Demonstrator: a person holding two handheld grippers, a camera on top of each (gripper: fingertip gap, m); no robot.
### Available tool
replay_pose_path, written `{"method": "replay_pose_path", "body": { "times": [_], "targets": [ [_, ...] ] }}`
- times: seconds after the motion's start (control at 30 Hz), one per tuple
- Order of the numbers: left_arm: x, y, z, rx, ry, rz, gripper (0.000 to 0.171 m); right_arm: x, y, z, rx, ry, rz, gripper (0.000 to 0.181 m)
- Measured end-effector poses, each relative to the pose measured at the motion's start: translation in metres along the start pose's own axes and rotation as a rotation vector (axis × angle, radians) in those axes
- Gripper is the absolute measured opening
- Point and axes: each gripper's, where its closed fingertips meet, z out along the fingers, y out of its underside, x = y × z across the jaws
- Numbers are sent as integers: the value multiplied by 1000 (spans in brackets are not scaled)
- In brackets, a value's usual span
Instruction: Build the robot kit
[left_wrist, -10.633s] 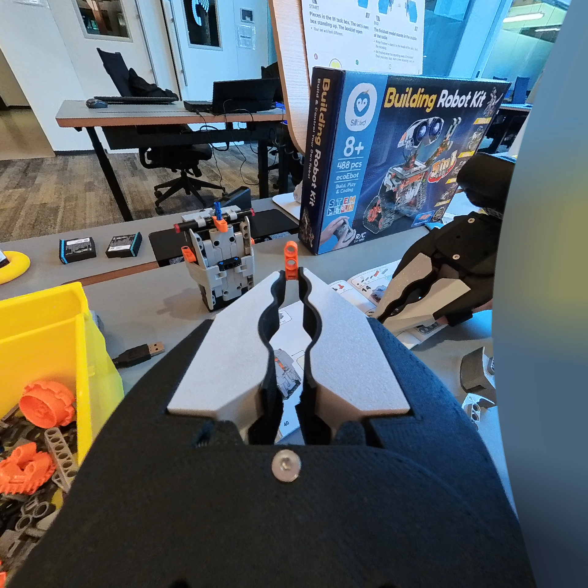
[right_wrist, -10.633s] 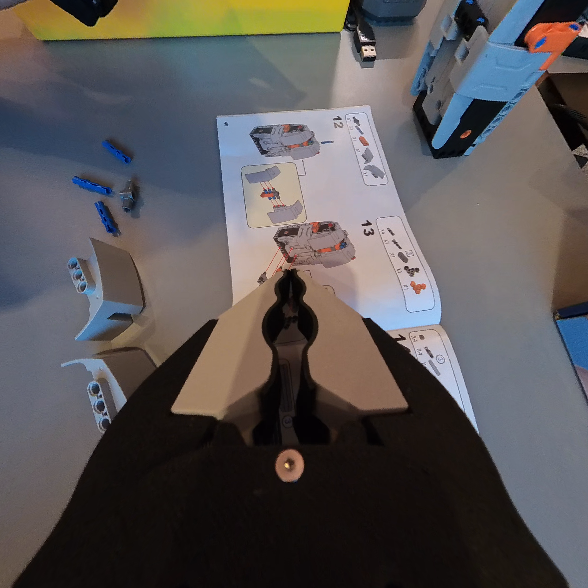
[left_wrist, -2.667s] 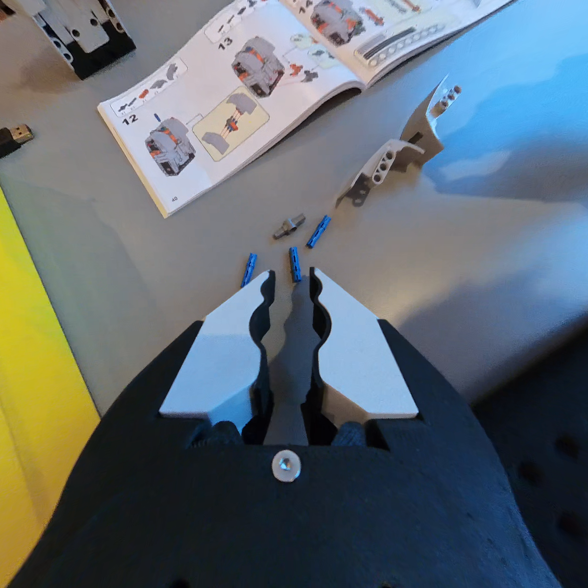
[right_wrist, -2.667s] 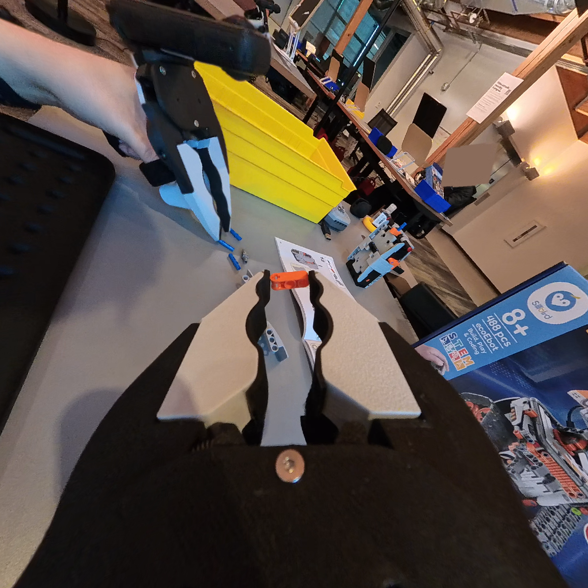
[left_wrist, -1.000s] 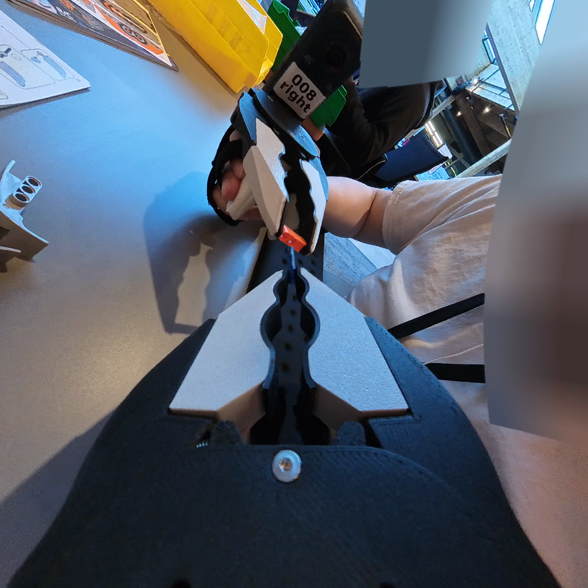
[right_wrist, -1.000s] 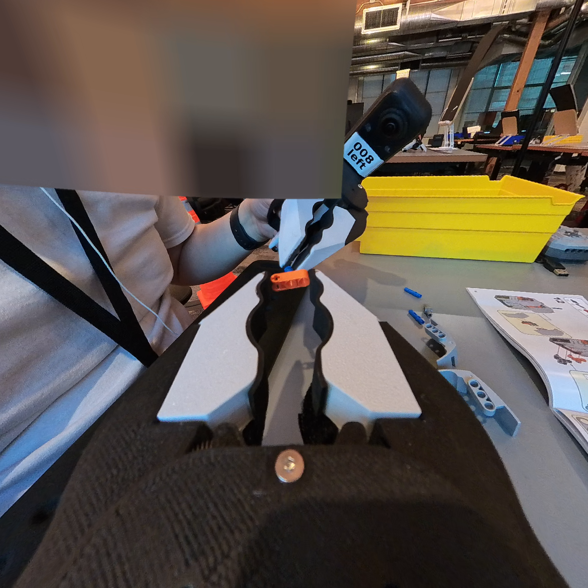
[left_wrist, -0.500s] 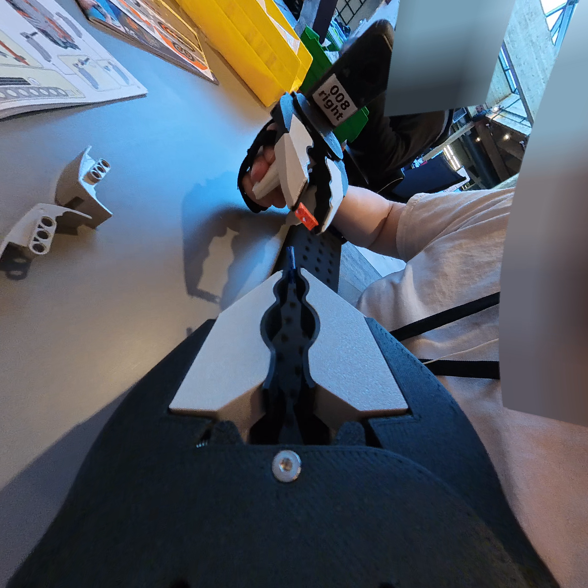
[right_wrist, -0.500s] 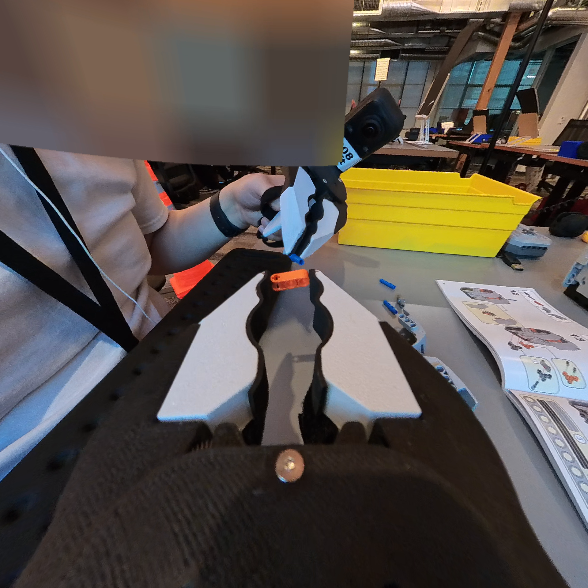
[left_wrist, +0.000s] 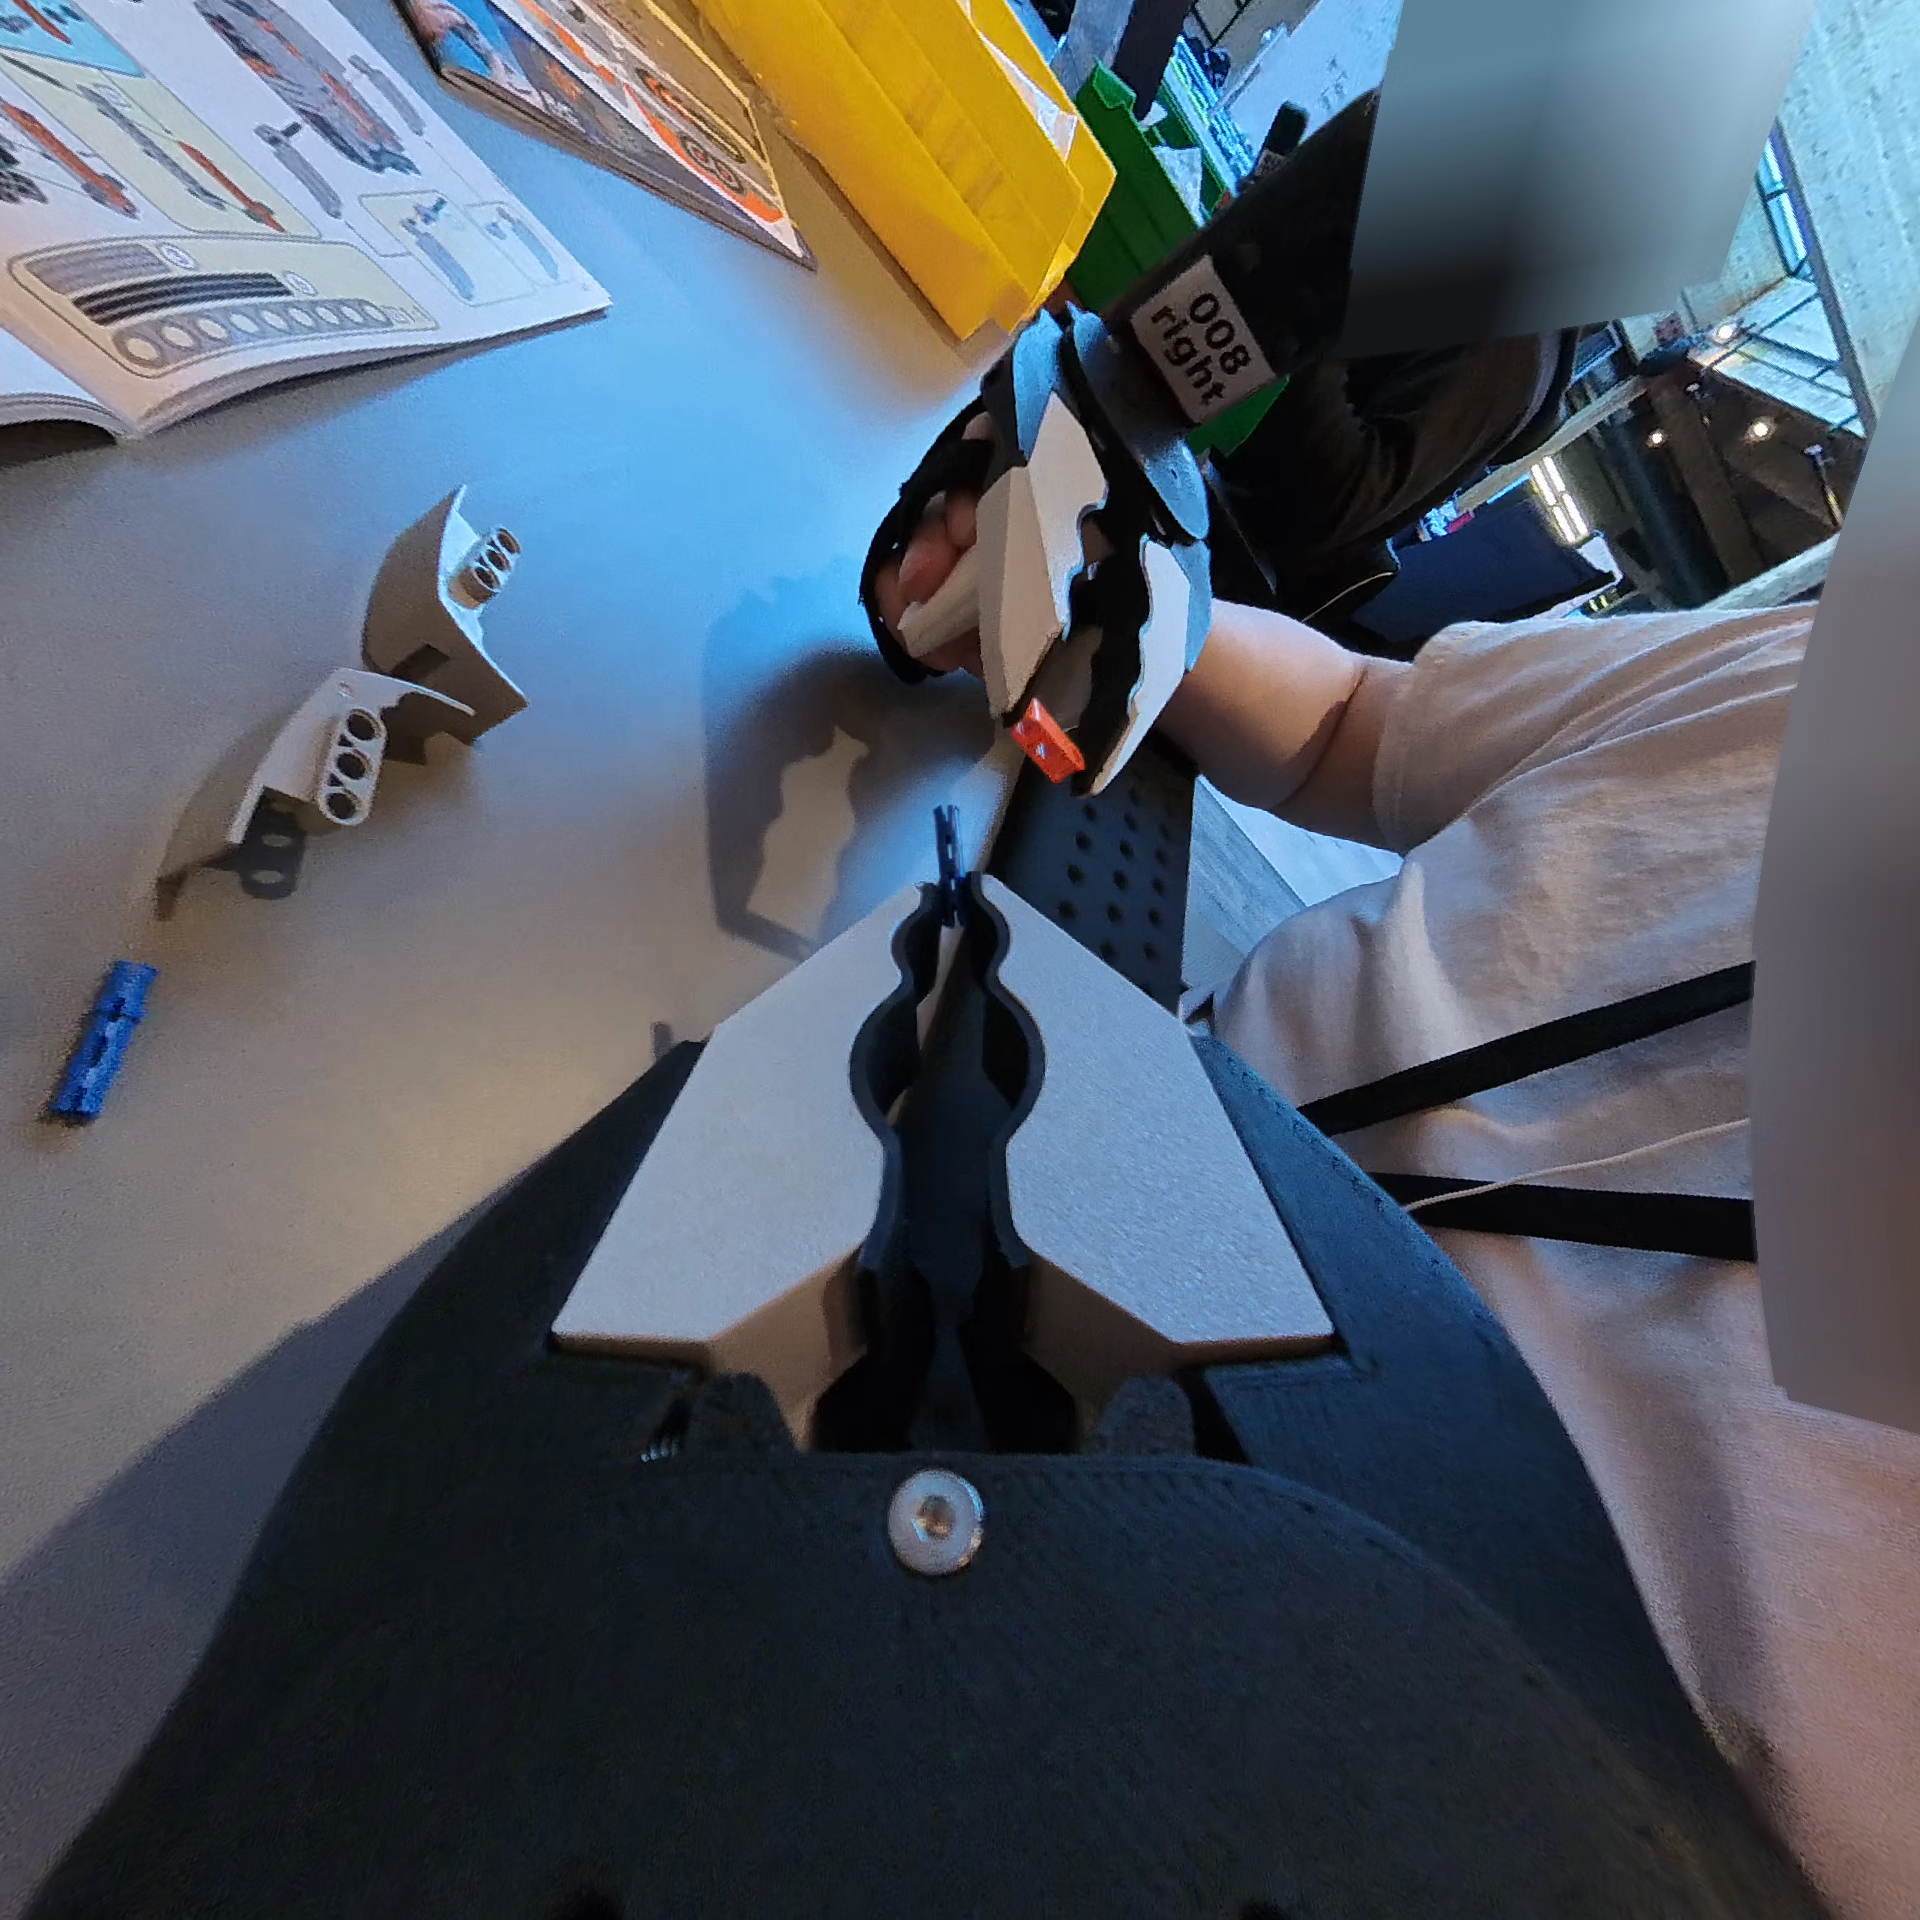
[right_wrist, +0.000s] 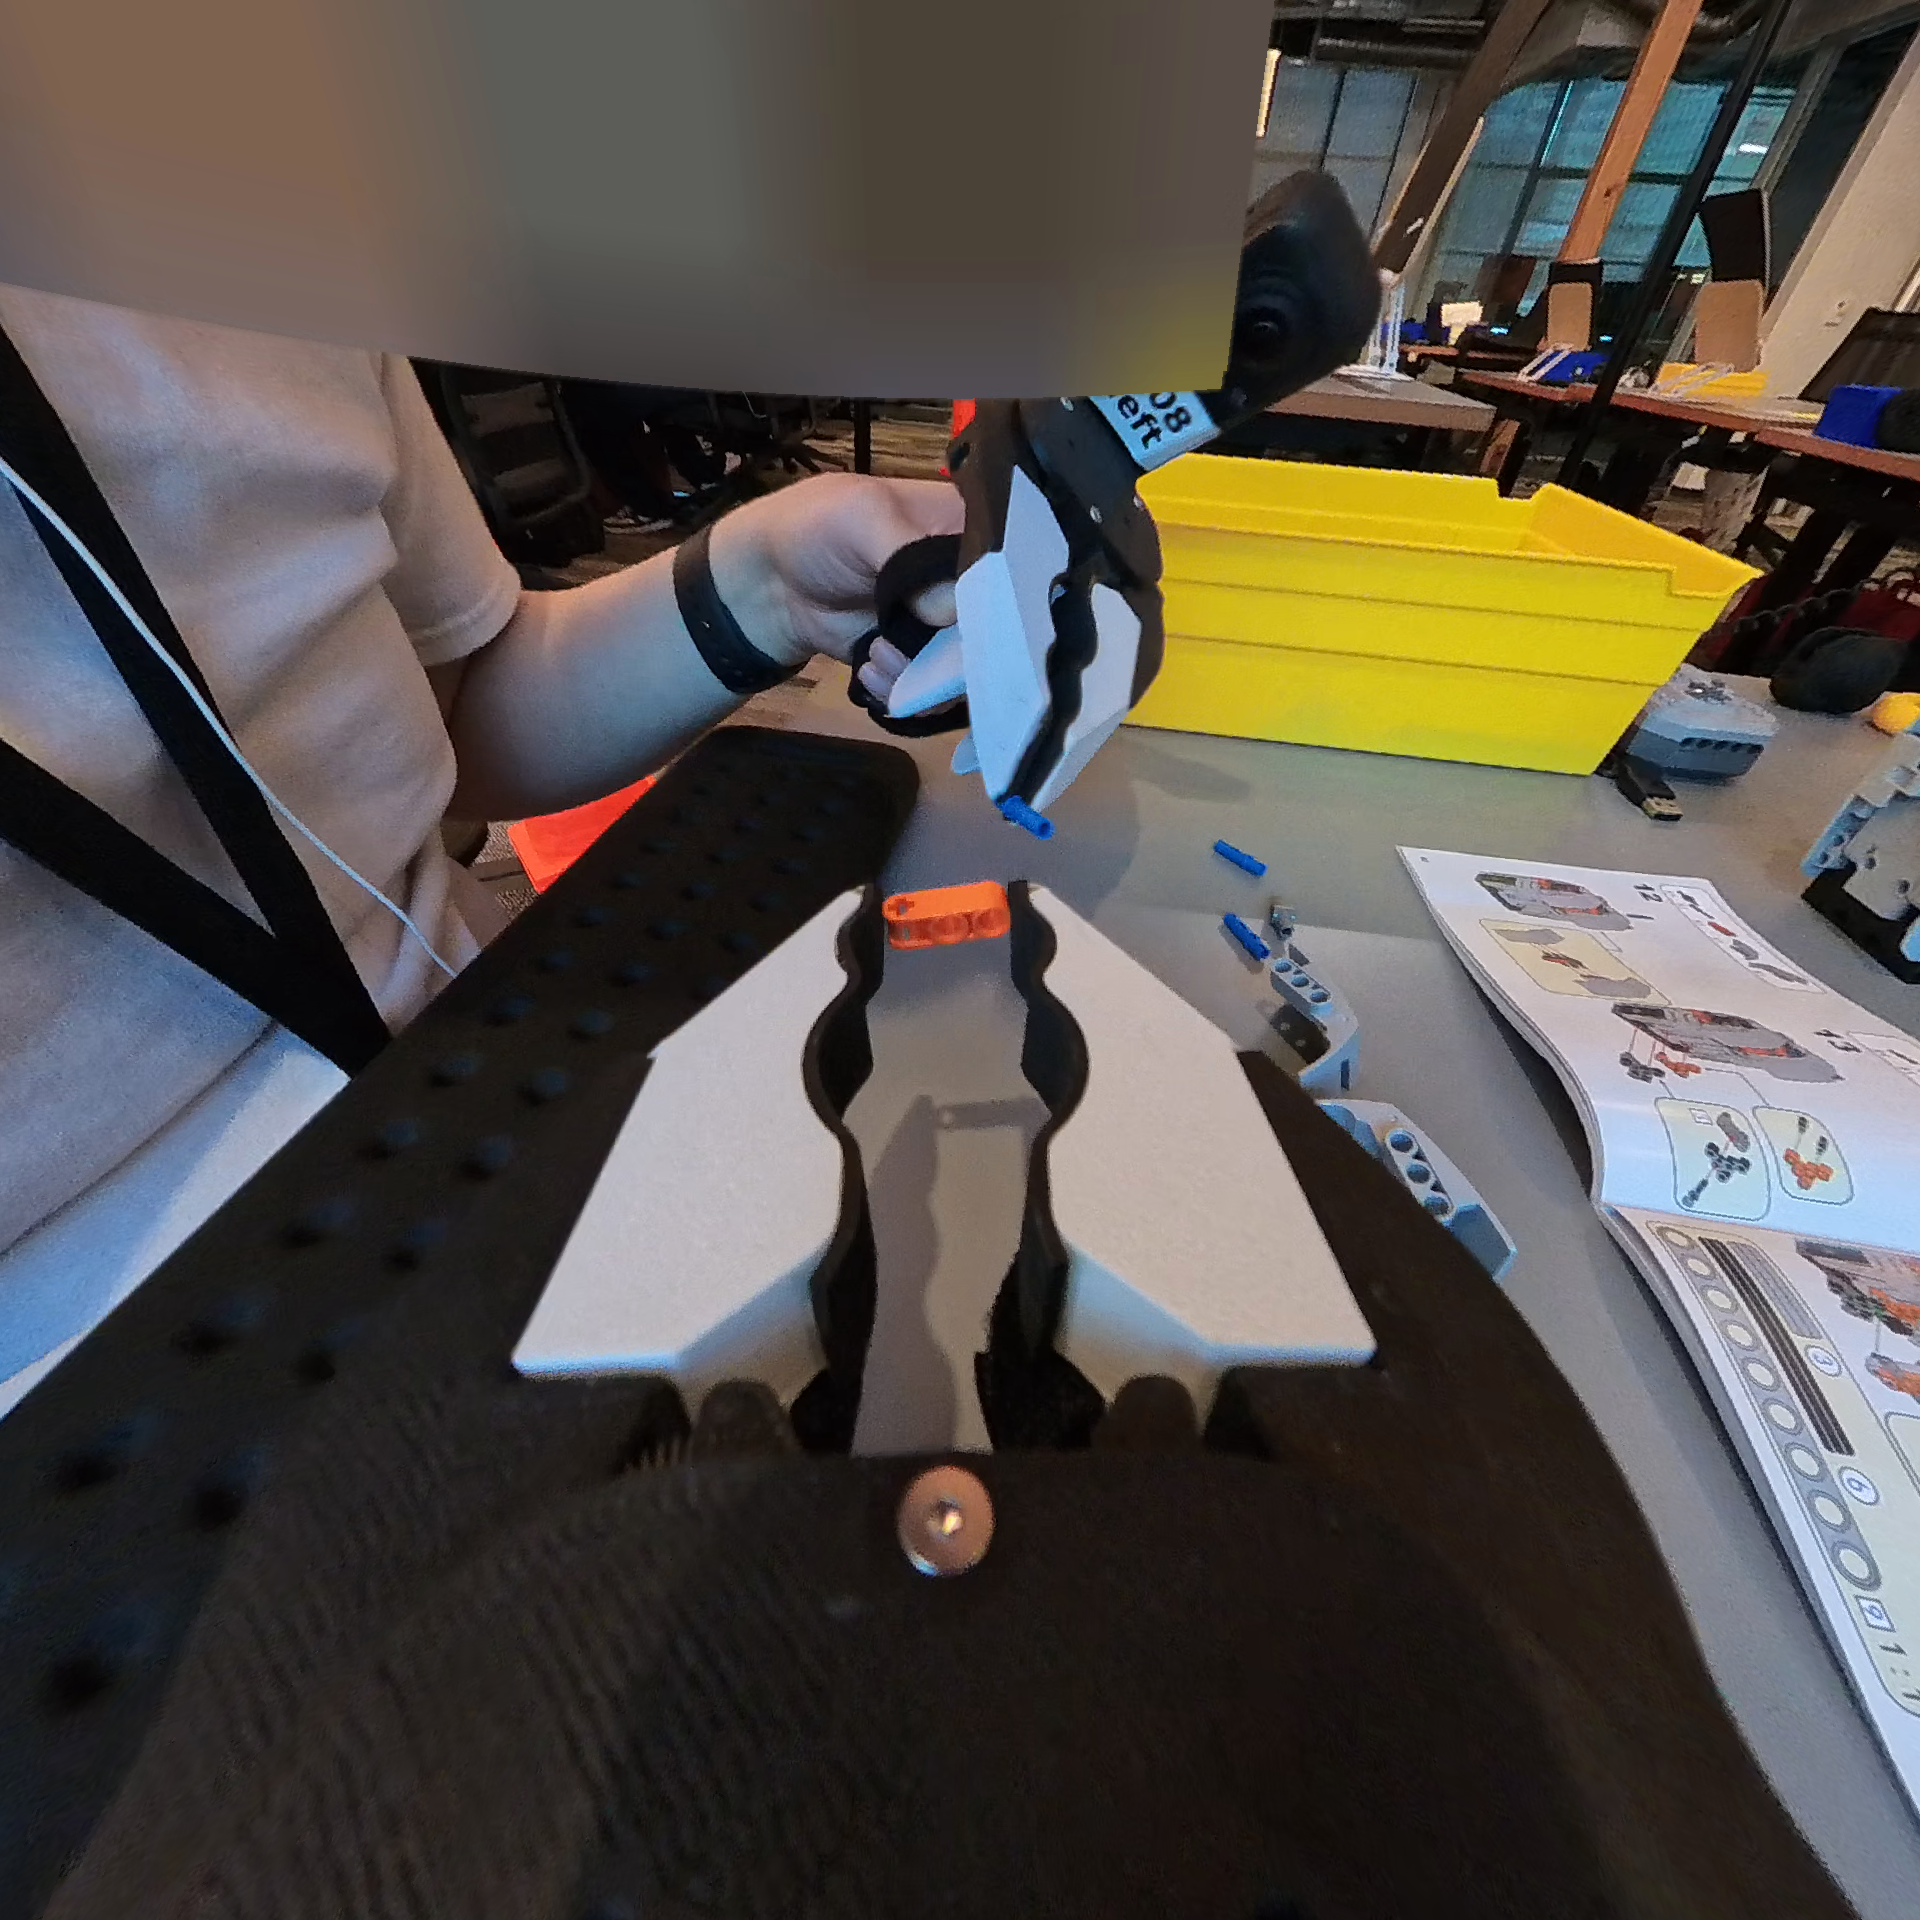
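Note:
My left gripper (left_wrist: 948, 896) is shut on a small blue pin (left_wrist: 945, 844) that sticks out past its tips; it also shows in the right wrist view (right_wrist: 1023, 800) with the pin (right_wrist: 1027, 817). My right gripper (right_wrist: 943, 902) is shut on a short orange beam (right_wrist: 943, 914), held crosswise between the tips; it also shows in the left wrist view (left_wrist: 1081, 758) with the beam (left_wrist: 1047, 740). The two grippers face each other above the table's near edge, a short gap between pin and beam.
Two grey curved panels (left_wrist: 343, 707) and loose blue pins (left_wrist: 102, 1039) lie on the grey table (left_wrist: 582, 499). An open instruction booklet (right_wrist: 1704, 1049), a yellow bin (right_wrist: 1403, 613) and a black perforated mat (right_wrist: 582, 997) are nearby. A person sits behind the grippers. About 5 centimeters separates my left fingertips from my right.
The grippers have drawn slightly apart; the pin tip was at the orange beam a second ago. Earlier the left gripper took the blue pin off the table and the orange beam passed to the right gripper.

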Motion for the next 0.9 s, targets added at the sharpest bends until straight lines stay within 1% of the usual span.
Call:
{"method": "replay_pose_path", "body": {
  "times": [0.13, 0.23, 0.37, 0.5, 0.6, 0.67, 0.77, 0.83, 0.9],
  "targets": [
    [-9, -5, -1, -25, -31, 17, 3, 6, 4, 0, -27, 20, -15, 23],
    [-17, -16, -7, -41, -85, 50, 3, 16, 6, 0, -62, 51, 11, 23],
    [-27, -45, -17, -90, -189, 146, 2, 40, -12, -4, -38, 116, 7, 23],
    [-15, -82, -26, -156, -221, 268, 3, 73, -29, -24, -35, 266, -98, 23],
    [-8, -115, -29, -194, -296, 349, 3, 88, -58, -36, 63, 313, -97, 23],
    [6, -137, -29, -200, -305, 395, 2, 91, -70, -42, 88, 330, -99, 23],
    [31, -160, -34, -230, -311, 451, 3, 97, -93, -56, 92, 404, -207, 23],
    [37, -172, -44, -259, -391, 492, 3, 104, -119, -65, 86, 446, -293, 23],
    [40, -183, -55, -238, -467, 502, 2, 109, -153, -72, 101, 464, -379, 23]
  ]
}}
